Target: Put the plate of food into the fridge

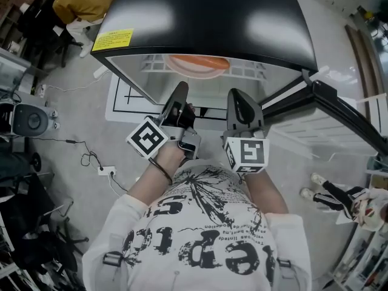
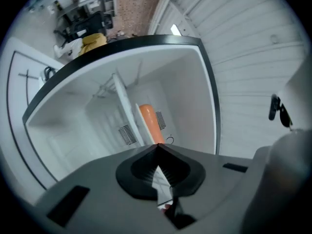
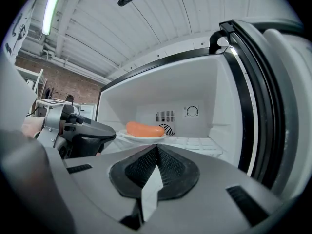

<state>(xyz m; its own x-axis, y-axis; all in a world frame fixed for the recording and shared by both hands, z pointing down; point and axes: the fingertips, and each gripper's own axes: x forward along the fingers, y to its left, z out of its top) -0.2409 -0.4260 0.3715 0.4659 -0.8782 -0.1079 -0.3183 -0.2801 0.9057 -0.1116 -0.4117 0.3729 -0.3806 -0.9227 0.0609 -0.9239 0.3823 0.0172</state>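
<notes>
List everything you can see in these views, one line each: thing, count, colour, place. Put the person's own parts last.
fridge: one, black top, white inside, open in front of the person
fridge door: one, white with black edge, swung open at right
plate: one, white, on the fridge shelf
food: one, orange, sausage-shaped, on the plate
sticker: one, yellow, fridge top's front left corner
power strip: one, white, floor at left
bystander: one, yellow top, beyond the fridge
left gripper: one, grey, shut, empty, facing the opening
right gripper: one, grey, shut, empty, beside the left gripper
</notes>
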